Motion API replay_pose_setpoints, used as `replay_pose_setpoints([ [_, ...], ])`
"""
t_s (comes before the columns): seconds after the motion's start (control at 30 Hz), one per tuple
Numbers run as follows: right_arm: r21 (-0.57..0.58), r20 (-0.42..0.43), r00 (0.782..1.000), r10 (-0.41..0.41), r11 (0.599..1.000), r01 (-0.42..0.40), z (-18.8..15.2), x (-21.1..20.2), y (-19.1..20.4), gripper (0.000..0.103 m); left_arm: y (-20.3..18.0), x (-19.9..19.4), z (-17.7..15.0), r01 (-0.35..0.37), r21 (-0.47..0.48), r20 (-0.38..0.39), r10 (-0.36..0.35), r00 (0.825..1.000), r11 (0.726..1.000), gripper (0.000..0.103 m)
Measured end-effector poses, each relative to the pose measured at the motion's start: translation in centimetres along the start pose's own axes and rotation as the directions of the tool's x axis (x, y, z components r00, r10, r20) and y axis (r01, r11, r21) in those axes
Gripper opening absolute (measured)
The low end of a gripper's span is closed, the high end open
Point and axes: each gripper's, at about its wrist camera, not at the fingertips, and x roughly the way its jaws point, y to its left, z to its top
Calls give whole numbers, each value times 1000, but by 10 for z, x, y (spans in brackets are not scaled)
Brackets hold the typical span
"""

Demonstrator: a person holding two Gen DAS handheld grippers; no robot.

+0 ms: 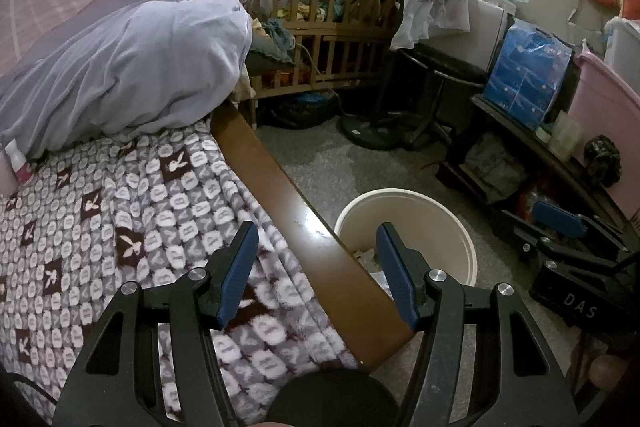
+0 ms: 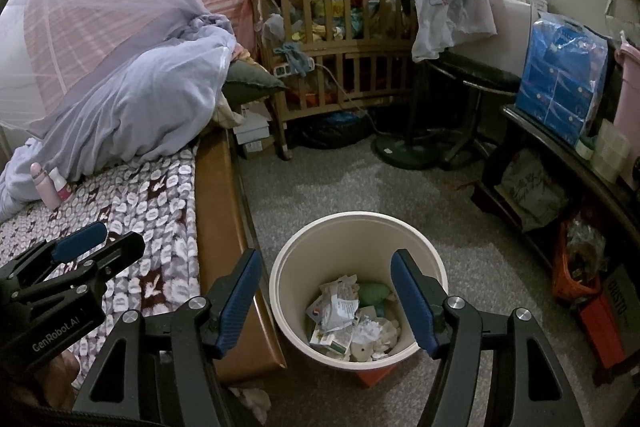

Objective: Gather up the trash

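A cream round bin (image 2: 288, 267) stands on the grey floor beside the bed, holding crumpled paper and small cartons (image 2: 344, 315). It also shows in the left wrist view (image 1: 460, 227), partly hidden by the bed's wooden rail. My right gripper (image 2: 324, 279) is open and empty, above the bin. My left gripper (image 1: 316, 259) is open and empty, over the bed's edge and rail; it also appears in the right wrist view (image 2: 92, 247). The right gripper shows at the right of the left wrist view (image 1: 560, 223).
A patterned blanket (image 1: 100, 227) and a lilac quilt (image 1: 132, 67) cover the bed. A pink bottle (image 2: 44, 185) stands on the blanket. A wooden crib (image 2: 348, 47), a fan base (image 2: 404, 147), a stool (image 2: 480, 79) and a dark shelf (image 2: 560, 163) ring the floor.
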Motion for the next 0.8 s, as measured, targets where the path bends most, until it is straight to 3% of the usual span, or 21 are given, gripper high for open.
replay_pose_setpoints([
  [0.8,-13,-29,1000,1,1000,-2,1,8,5,66,8,2,-2,3,-4,-12,-3,1000,1000,60],
])
